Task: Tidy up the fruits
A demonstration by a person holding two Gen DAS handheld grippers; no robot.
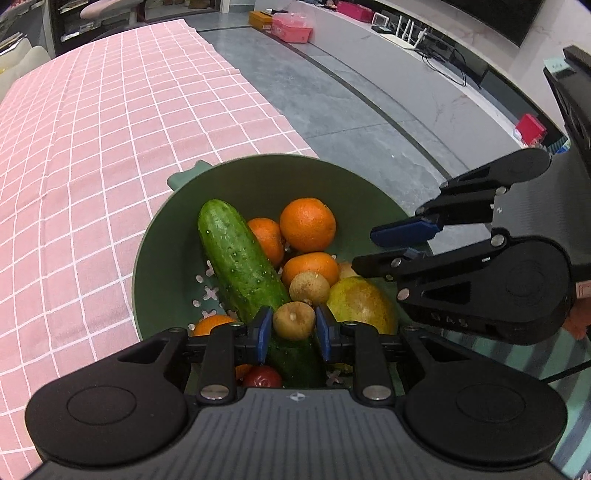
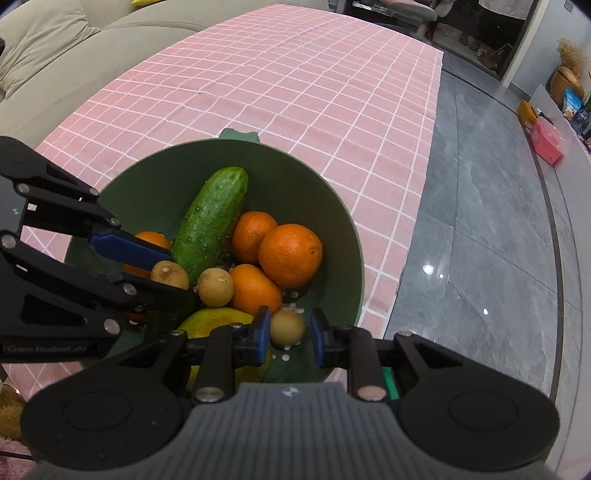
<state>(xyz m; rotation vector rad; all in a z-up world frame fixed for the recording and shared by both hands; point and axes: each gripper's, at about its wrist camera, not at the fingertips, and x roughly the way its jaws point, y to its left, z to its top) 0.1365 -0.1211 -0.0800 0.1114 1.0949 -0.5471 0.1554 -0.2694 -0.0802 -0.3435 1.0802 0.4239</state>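
Observation:
A green colander bowl (image 1: 177,229) (image 2: 343,229) on the pink checked tablecloth holds a cucumber (image 1: 240,258) (image 2: 212,221), several oranges (image 1: 307,224) (image 2: 290,254), a yellow-green mango (image 1: 360,302) (image 2: 218,321), small brown longans and a red tomato (image 1: 263,376). My left gripper (image 1: 293,328) (image 2: 155,269) is open, its blue pads either side of a longan (image 1: 294,320) (image 2: 170,274), seemingly not touching. My right gripper (image 2: 289,332) (image 1: 391,245) is open around another longan (image 2: 287,326), over the bowl's near right side. A third longan (image 1: 309,288) (image 2: 215,287) lies between them.
The pink checked tablecloth (image 1: 92,147) (image 2: 295,92) stretches beyond the bowl. Grey floor (image 1: 351,110) (image 2: 480,221) runs along the table's right edge. A beige sofa (image 2: 55,44) stands at far left. Pink and orange boxes (image 1: 291,26) sit on the floor far off.

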